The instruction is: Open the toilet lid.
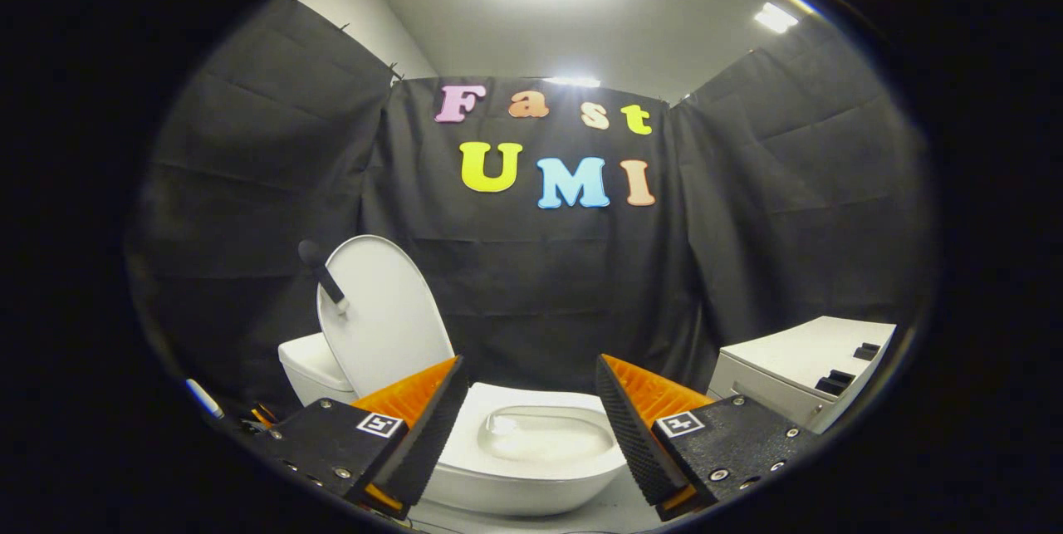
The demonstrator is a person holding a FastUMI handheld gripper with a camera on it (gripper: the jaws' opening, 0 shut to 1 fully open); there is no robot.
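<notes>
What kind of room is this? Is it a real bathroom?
Probably a mock bathroom set up in a booth. A white toilet stands with its lid raised, black cloth walls hang around it, and a white cabinet sits beside. The open gripper holds nothing.

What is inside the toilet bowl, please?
The toilet bowl holds clear water, nothing else visible. The open jaws' fingers cover its sides. The lid stands raised.
</notes>
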